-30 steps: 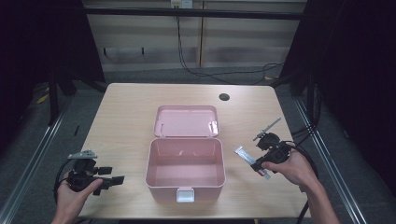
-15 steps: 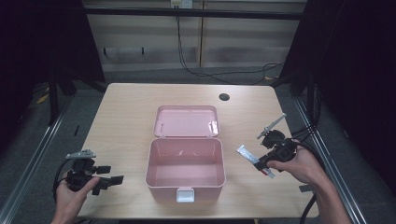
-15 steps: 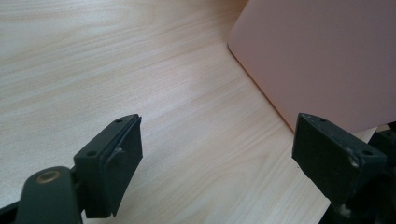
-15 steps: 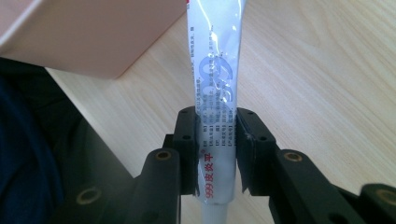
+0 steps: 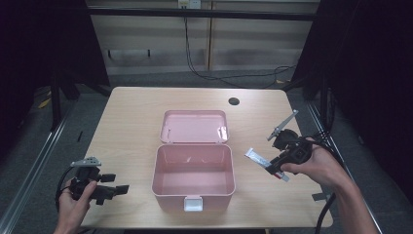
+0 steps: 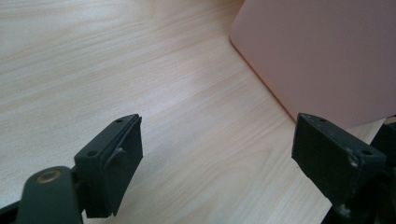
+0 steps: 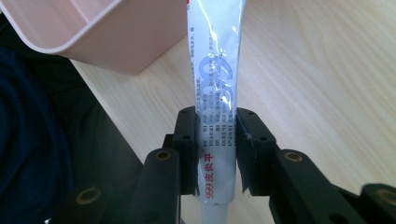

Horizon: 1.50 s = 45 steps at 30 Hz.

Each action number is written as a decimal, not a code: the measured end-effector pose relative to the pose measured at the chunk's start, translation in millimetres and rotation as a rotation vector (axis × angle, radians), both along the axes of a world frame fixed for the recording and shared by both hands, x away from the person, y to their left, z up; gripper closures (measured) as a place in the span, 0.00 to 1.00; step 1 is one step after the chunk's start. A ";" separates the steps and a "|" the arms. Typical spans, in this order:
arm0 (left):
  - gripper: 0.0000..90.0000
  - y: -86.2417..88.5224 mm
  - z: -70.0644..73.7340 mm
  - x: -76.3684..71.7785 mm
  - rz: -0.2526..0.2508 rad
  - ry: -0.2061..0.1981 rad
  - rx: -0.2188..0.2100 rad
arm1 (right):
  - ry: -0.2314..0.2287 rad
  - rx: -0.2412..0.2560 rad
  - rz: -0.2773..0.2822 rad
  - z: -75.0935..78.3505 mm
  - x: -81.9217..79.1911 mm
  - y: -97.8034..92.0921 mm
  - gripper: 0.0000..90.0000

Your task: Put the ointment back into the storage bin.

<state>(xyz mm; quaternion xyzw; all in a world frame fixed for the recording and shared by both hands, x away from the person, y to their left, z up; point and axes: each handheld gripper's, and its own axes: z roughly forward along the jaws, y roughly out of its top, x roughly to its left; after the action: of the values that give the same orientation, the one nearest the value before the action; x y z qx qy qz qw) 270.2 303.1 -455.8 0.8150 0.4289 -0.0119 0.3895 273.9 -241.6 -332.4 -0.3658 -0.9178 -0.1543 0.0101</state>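
A pink box stands open in the middle of the wooden table, its lid lying back behind it. The inside looks bare. My right gripper is to the right of the box, shut on a white tube of ointment whose flat end points toward the box. In the right gripper view the tube sits clamped between the pads, with the box wall at upper left. My left gripper is open at the table's front left; its view shows the box side ahead on the right.
A dark round hole marks the table's back right. Cables trail from both grippers off the table edges. A metal rail runs along the left side.
My right gripper has lifted slightly and shifted right with the tube in it. The left gripper has barely moved.
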 end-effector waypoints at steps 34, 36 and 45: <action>0.19 1.1 1.0 -2.9 -0.013 -0.035 0.017 | 0.026 -0.019 0.205 22.8 22.0 88.7 0.80; 0.19 1.1 1.2 -3.0 -0.014 -0.036 0.016 | 0.037 -0.020 0.231 21.3 22.1 95.3 0.80; 0.19 2.4 2.1 -2.7 -0.020 -0.039 0.008 | 0.044 -0.033 0.295 16.3 27.5 122.0 0.80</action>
<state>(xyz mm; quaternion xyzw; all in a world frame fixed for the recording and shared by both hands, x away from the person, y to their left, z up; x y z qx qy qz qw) 267.5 305.5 -453.7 0.8210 0.4130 0.0016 0.3941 301.4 -119.5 -316.1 -0.2304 -0.9635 -0.1280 0.0469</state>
